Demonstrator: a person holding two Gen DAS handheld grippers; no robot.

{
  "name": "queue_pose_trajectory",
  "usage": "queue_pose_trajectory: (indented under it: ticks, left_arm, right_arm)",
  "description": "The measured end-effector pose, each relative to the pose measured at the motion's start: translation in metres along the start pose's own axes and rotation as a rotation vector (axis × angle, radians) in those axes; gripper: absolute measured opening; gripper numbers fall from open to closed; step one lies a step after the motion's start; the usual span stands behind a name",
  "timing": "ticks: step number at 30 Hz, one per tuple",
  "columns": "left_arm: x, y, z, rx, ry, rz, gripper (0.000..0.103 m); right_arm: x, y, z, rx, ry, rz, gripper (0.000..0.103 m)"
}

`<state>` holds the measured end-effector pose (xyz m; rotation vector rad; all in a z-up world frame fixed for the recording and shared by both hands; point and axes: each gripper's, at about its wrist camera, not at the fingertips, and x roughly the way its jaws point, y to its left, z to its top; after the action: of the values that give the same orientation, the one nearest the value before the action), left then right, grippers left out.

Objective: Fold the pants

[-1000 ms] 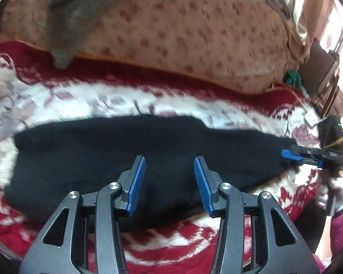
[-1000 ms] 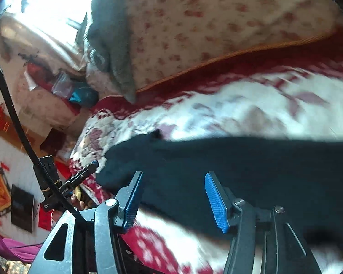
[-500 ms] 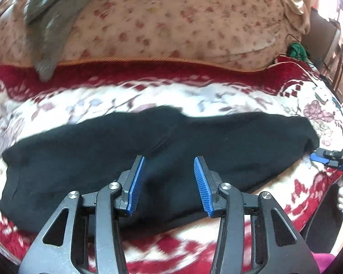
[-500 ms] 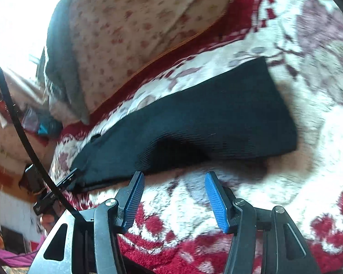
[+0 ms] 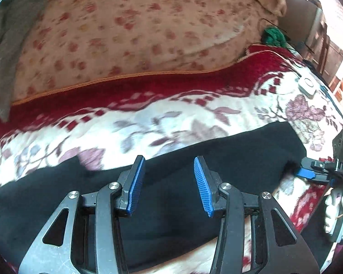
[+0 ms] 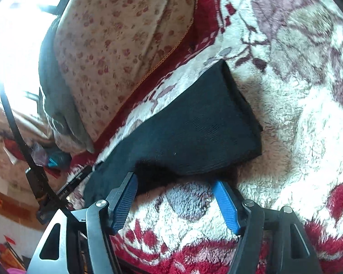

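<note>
Black pants (image 5: pixel 217 159) lie flat in a long strip on a red and white floral blanket (image 5: pixel 183 111). My left gripper (image 5: pixel 169 178) is open and empty, hovering over the middle of the strip. My right gripper (image 6: pixel 173 191) is open, its fingertips at the near edge of the pants' end (image 6: pixel 205 123), which is lifted a little off the blanket. In the left wrist view the right gripper (image 5: pixel 308 172) shows at the right end of the pants. In the right wrist view part of the left gripper (image 6: pixel 75 182) shows at the far left.
A floral cushion (image 5: pixel 137 27) runs along the back with a grey garment (image 5: pixel 4 45) draped at its left. A small white device (image 5: pixel 307 84) and green yarn (image 5: pixel 274 35) lie at the right. The blanket's edge drops off at the near right.
The left gripper has moved lower and right along the pants. The right gripper has swung to the pants' end and come down to its near edge. Both stay open.
</note>
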<state>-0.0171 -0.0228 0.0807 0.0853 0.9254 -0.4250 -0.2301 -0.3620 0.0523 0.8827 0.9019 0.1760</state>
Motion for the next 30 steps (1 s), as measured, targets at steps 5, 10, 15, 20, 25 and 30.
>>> queue_pose_trajectory:
  ticks: [5, 10, 15, 20, 25, 30]
  left_arm:
    - [0.011, -0.025, 0.016, 0.041, -0.002, -0.023, 0.043]
    - [0.024, -0.042, 0.024, 0.067, 0.01, -0.027, 0.043]
    - [0.036, -0.055, 0.028, 0.093, 0.022, -0.026, 0.043]
    - [0.048, -0.063, 0.032, 0.108, 0.037, -0.03, 0.043]
    - [0.059, -0.069, 0.036, 0.124, 0.052, -0.038, 0.043]
    - [0.071, -0.076, 0.041, 0.141, 0.07, -0.064, 0.043]
  right_arm:
    - [-0.005, -0.011, 0.005, 0.066, -0.038, 0.044, 0.065]
    - [-0.004, -0.013, 0.009, 0.072, -0.041, 0.06, 0.065]
    - [-0.003, -0.018, 0.014, 0.096, -0.048, 0.09, 0.065]
    - [-0.003, -0.017, 0.017, 0.103, -0.047, 0.097, 0.065]
    - [-0.009, -0.02, 0.014, 0.103, -0.037, 0.101, 0.065]
    - [-0.004, -0.026, 0.02, 0.131, -0.048, 0.119, 0.065]
